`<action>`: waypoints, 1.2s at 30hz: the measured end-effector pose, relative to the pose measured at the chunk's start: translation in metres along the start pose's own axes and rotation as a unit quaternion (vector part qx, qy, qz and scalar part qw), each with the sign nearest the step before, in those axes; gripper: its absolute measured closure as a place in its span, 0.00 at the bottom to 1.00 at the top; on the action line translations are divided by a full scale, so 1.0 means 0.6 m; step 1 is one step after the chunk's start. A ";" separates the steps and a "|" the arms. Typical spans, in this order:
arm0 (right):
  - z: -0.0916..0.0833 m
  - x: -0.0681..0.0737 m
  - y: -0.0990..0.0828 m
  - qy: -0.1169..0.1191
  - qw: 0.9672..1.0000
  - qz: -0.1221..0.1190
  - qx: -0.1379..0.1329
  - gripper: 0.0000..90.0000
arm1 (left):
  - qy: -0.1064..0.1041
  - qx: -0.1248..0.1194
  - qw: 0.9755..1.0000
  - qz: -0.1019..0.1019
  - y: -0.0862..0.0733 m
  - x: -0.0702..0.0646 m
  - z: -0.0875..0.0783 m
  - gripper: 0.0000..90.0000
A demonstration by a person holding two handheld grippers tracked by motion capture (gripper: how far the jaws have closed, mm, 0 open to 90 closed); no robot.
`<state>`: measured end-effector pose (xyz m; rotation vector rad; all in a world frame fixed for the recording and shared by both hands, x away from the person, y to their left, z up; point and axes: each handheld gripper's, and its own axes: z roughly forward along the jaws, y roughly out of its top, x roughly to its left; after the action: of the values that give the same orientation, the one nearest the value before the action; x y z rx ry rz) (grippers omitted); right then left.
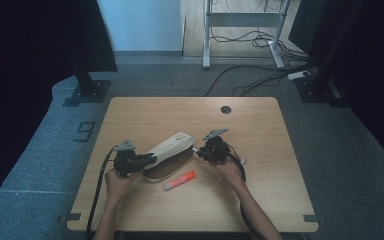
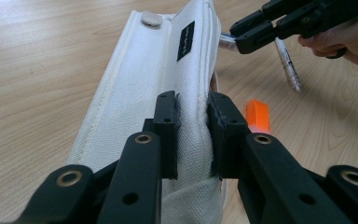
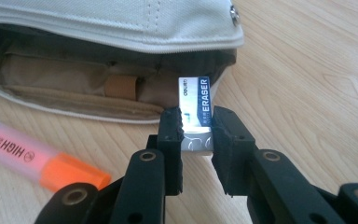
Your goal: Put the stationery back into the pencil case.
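Eraser [image 3: 197, 116] sleeve reads "ERASER"; highlighter [image 3: 37, 158] barrel reads "HIGH LIGHTER"; floor mark [image 1: 85, 131] beside table reads "9".

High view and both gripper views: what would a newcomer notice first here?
The cream pencil case at the table's middle, its flap pinched and held up by the left gripper. Next, the right gripper clamped on an eraser right at the case's open mouth. An orange highlighter lies on the wood just in front of the case.
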<state>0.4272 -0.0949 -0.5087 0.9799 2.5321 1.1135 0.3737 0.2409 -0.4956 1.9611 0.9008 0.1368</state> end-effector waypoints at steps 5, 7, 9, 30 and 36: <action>0.016 0.008 0.013 0.002 1.000 -0.006 0.002 0.80 | -0.001 -0.001 1.000 0.000 0.000 0.000 -0.001 0.83; 0.022 0.009 0.016 0.002 1.000 -0.007 0.003 0.80 | -0.001 -0.002 1.000 0.000 0.000 0.000 -0.001 0.83; 0.027 0.009 0.018 0.001 1.000 -0.010 0.007 0.80 | -0.002 -0.003 1.000 0.000 0.000 0.000 -0.001 0.83; 0.072 0.013 0.035 -0.005 1.000 -0.016 0.015 0.80 | -0.007 -0.003 1.000 0.002 0.001 -0.003 0.001 0.83; 0.086 0.015 0.039 -0.008 1.000 -0.009 0.013 0.80 | -0.009 -0.002 1.000 0.005 0.001 -0.005 0.004 0.83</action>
<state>0.4544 -0.0476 -0.5269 0.9668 2.5445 1.0651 0.3730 0.2373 -0.4955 1.9602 0.8777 0.1257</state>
